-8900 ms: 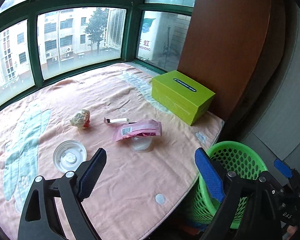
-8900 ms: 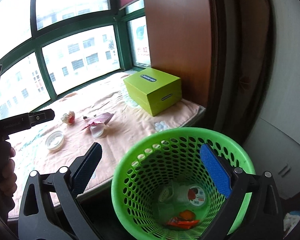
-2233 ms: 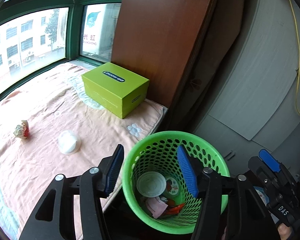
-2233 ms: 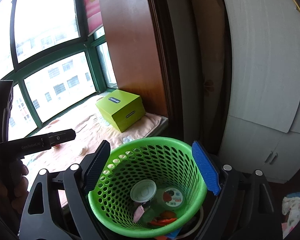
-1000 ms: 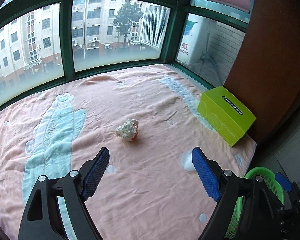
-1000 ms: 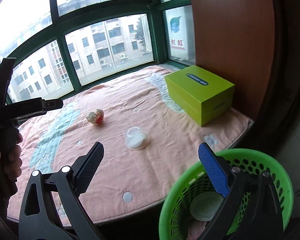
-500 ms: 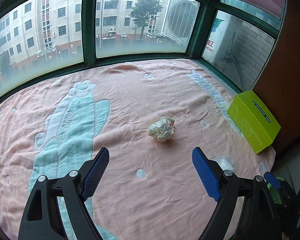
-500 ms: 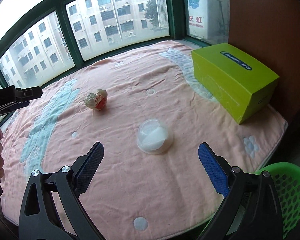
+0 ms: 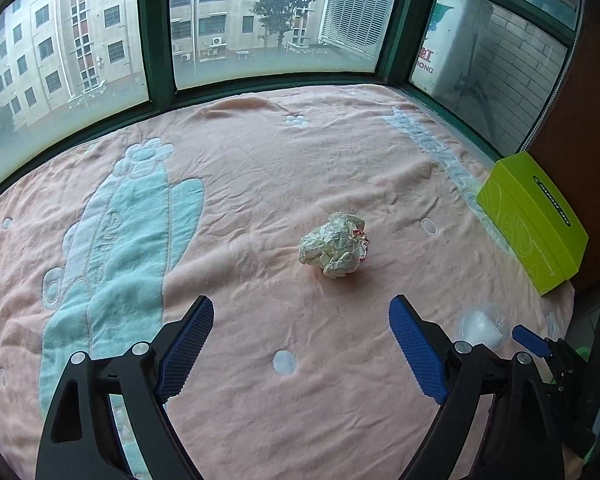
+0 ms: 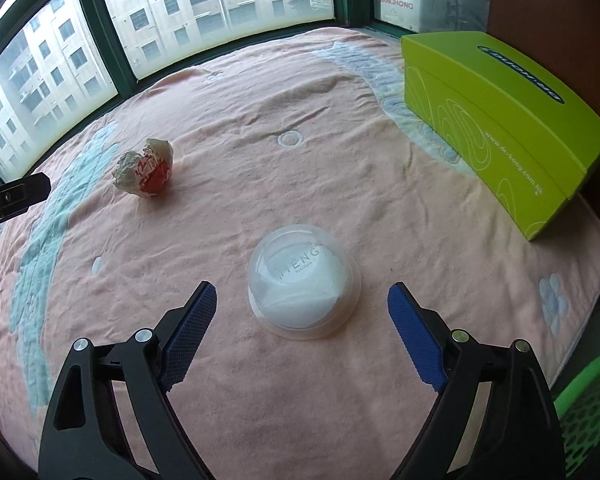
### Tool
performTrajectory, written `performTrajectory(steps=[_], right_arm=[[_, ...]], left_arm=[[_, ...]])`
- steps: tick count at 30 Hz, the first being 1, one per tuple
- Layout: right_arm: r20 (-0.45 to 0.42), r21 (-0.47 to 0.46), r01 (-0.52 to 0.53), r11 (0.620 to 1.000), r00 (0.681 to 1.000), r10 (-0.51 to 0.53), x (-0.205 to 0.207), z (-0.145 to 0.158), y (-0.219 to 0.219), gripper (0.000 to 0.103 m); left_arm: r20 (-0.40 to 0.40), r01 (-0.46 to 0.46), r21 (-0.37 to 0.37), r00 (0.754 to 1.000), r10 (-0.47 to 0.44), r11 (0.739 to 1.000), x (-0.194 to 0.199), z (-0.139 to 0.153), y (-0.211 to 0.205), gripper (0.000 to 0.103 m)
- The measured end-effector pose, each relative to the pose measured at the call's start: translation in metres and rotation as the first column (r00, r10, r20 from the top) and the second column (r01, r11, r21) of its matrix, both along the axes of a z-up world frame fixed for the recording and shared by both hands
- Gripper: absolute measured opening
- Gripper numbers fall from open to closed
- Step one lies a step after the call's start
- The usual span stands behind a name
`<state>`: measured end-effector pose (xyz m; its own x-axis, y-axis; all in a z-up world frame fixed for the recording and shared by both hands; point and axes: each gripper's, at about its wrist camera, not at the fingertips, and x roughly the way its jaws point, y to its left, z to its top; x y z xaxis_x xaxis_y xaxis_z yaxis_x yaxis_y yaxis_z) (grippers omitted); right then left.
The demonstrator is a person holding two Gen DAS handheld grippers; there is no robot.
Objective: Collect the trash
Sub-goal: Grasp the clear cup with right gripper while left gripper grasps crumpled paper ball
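A crumpled white and red paper wrapper (image 9: 334, 245) lies on the pink blanket (image 9: 260, 184), a short way beyond my open, empty left gripper (image 9: 300, 332). It also shows in the right wrist view (image 10: 144, 169). A clear plastic cup (image 10: 303, 282) lies upside down just ahead of my open, empty right gripper (image 10: 302, 324), between its fingers' line; it also shows in the left wrist view (image 9: 482, 325). A sliver of the green basket (image 10: 592, 408) shows at lower right.
A lime green box (image 10: 500, 116) sits at the blanket's right end against a brown panel; it also shows in the left wrist view (image 9: 534, 220). Green-framed windows (image 9: 160, 32) curve round the back. The blanket's front edge drops off near the basket.
Both grippers have moved forward and down over the blanket from the basket. The left now faces the wrapper more closely; the right has closed in on the upside-down cup.
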<state>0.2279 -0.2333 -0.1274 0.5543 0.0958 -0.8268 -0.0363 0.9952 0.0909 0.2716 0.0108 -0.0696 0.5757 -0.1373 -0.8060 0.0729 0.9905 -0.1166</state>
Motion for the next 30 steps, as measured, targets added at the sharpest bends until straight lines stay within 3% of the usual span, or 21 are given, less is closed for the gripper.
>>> performTrajectory(steps=[5,21,30], right_arm=[[-0.023,-0.01,0.0,1.0,1.0,0.0,0.005,-0.009,0.001,0.073],[-0.042,-0.017,0.006,1.0,0.999,-0.007,0.009,-0.009,0.001,0.064],[-0.02,0.01,0.013,1.0,1.0,-0.012,-0.005,0.005,-0.001,0.064]], left_arm=[[-0.02,0.027,0.007,0.999,-0.027,1.0,0.017,-0.013,-0.01,0.087],[-0.098,0.046,0.011,0.994,-0.045,0.999,0.075,-0.052,-0.034,0.087],[-0.126,0.04,-0.036,0.991,-0.045,0.999,0.084,-0.066,-0.032,0.061]])
